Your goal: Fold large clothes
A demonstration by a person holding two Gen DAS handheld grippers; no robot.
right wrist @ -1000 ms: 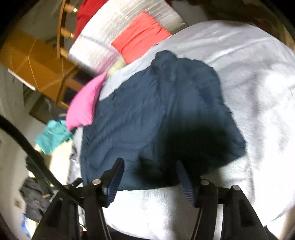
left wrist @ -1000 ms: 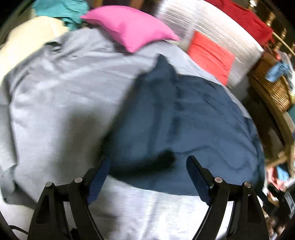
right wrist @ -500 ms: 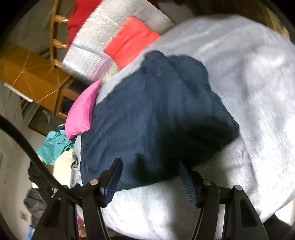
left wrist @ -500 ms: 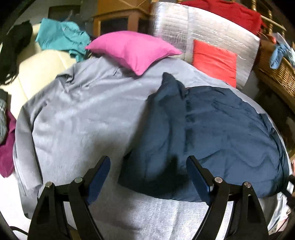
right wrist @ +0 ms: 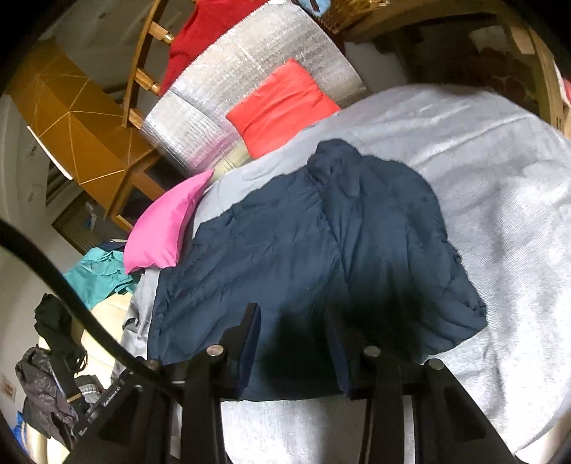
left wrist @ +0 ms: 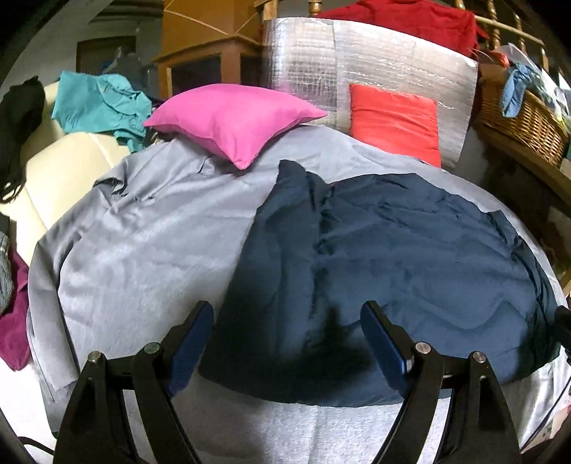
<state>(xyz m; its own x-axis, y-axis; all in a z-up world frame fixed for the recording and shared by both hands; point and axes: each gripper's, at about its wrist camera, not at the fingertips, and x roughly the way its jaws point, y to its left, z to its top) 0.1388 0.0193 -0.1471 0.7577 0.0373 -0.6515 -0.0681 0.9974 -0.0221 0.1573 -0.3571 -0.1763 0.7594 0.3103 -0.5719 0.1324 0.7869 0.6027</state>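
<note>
Left wrist view first. Wicker basket (left wrist: 528, 121) up at the right edge on a wooden shelf, with a light blue cloth (left wrist: 515, 89) hanging over its rim and more stuff inside, too small to make out. Dark blue jacket (left wrist: 410, 264) lying spread on the grey sheet (left wrist: 142, 242), taking up the right half of the bed. Puffy and quilted, creased all over, one side folded over the middle so a thick ridge runs from the collar end near the pillows down toward the near hem. Pink pillow (left wrist: 232, 121) just behind it on the left, red pillow (left wrist: 396, 125) leaning on a silver foil mat (left wrist: 357, 67) behind. Teal shirt (left wrist: 100, 103) dumped on a cream chair at the far left. Left gripper (left wrist: 285, 335) hanging over the jacket's near hem, jaws wide apart, nothing pinched between them.

Right wrist view now. Same jacket (right wrist: 321, 250) seen tilted, collar bump pointing up toward the red pillow (right wrist: 282, 107), bottom edge close to the camera, right side bunched into a rounded lump on the sheet (right wrist: 499, 178). Pink pillow (right wrist: 164, 228) touching the jacket's left edge. Only a corner of the basket (right wrist: 349, 10) visible at the top, contents cropped. Right gripper (right wrist: 292, 339) low over the near hem with jaws closing, dark fabric right behind them, but can't tell if the pads are actually biting on cloth.
</note>
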